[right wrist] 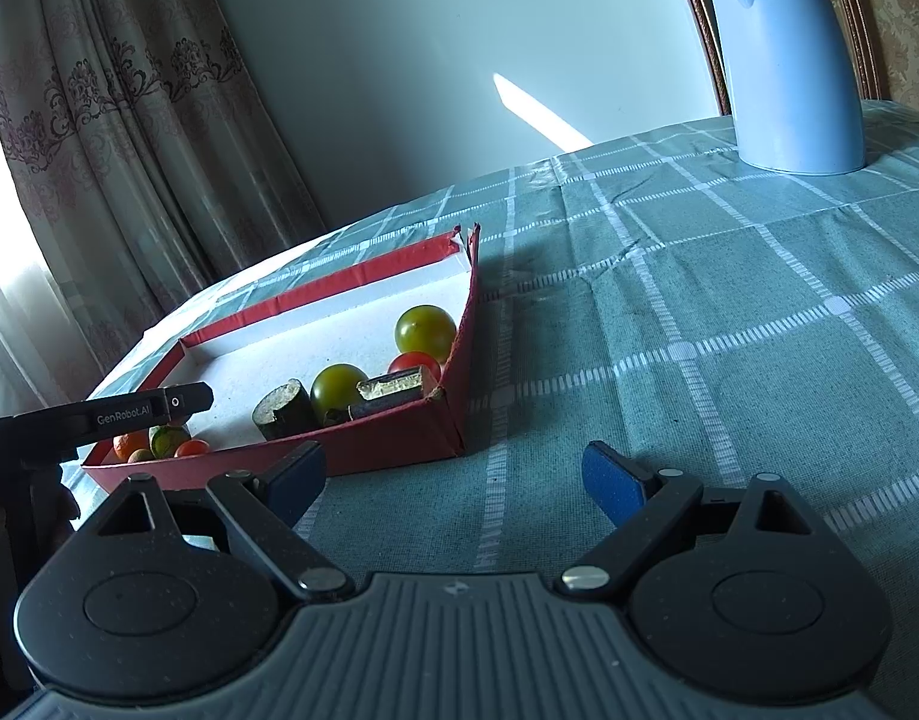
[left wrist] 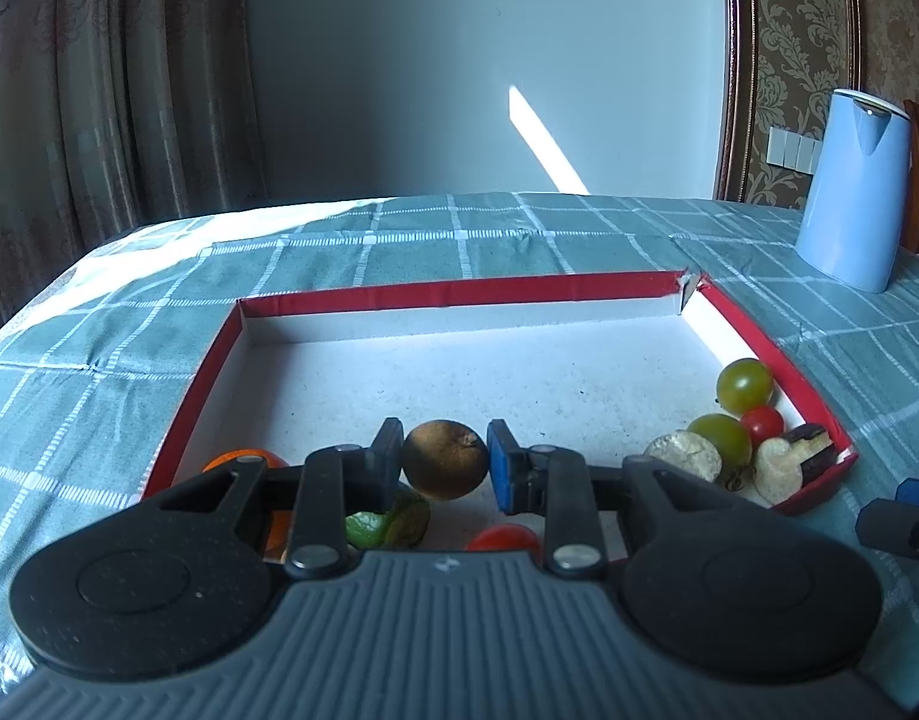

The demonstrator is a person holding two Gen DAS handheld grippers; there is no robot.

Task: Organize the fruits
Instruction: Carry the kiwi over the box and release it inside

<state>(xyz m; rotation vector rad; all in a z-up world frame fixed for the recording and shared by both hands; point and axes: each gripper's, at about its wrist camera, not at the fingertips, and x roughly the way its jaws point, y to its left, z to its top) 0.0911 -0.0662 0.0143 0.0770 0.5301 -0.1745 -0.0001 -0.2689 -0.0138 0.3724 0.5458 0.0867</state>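
A pale blue kettle (left wrist: 852,192) stands upright near the far right corner of the table, on a green checked tablecloth (left wrist: 399,240) that covers the tabletop. Patterned curtains (left wrist: 99,72) hang beyond the table's left edge. A plain wall (left wrist: 459,60) behind the far edge carries a slanting strip of sunlight (left wrist: 543,141).

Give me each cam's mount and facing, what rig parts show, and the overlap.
Left wrist: rides the left hand-held gripper, looking over the red tray to the wall; its fingers pinch a brown fruit.
Right wrist: rides the right hand-held gripper, open above the checked tablecloth right of the tray; the left gripper's side shows at the left edge.
Shared: tray, green tomatoes, blue kettle, wall, curtain.
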